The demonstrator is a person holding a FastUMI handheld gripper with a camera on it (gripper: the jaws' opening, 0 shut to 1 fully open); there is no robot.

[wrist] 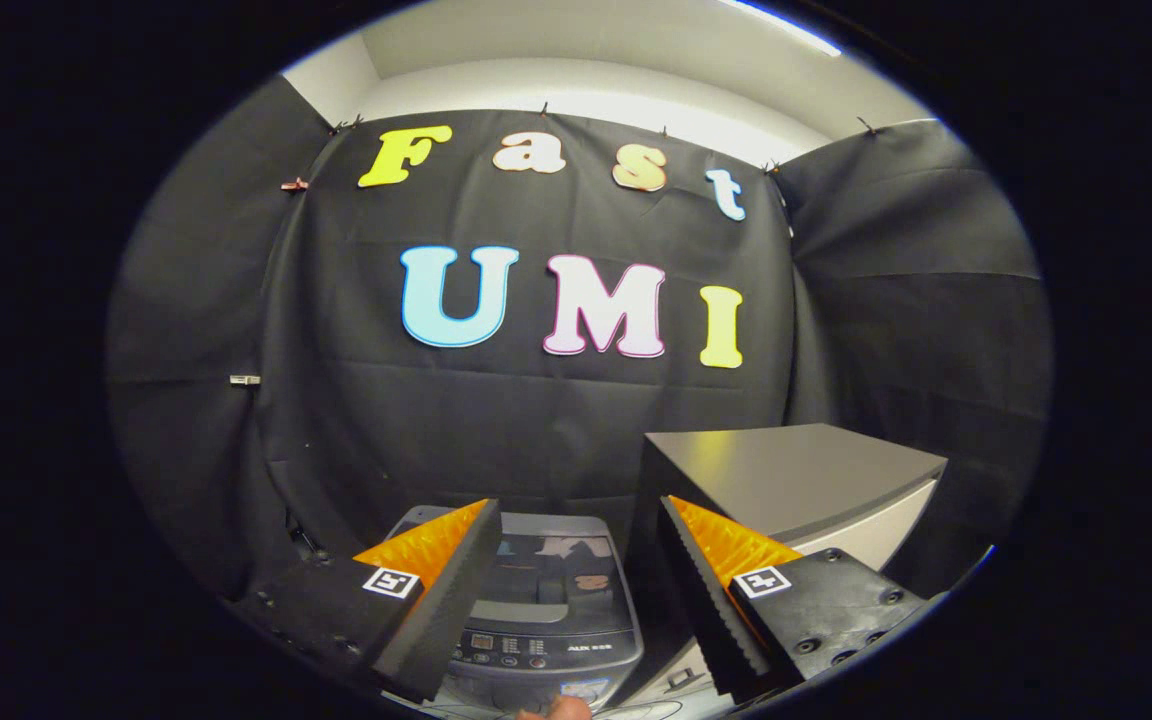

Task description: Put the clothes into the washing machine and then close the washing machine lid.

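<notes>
Low in the frame, claw: the gripper (576,590) has its two fingers spread wide with nothing between them, so it is released and carries no clothing
Left finger: it lies over the left front corner of the washing machine (541,610)
Right finger: it crosses the foot of the grey cabinet (796,480) standing just beside the machine on the right
Between the fingers: the lid (548,568) lies flat and dark, reflecting the wall, so I judge it closed; the control panel (526,650) sits at the near edge, lower centre of the frame
Direction to the machine: ahead of and below the claw, slightly left of the midline between the fingers, its front-to-back axis running away from the camera toward the black cloth wall (536,420)
Bottom edge: a small part of a hand (556,708) shows just under the panel
Clothes: I cannot tell where they are
Task stage, as judged: early, with loading not yet begun
Coming move, as judged: it turns on the lid's near edge, which lies beneath the open fingers, so a downward reach is needed
</notes>
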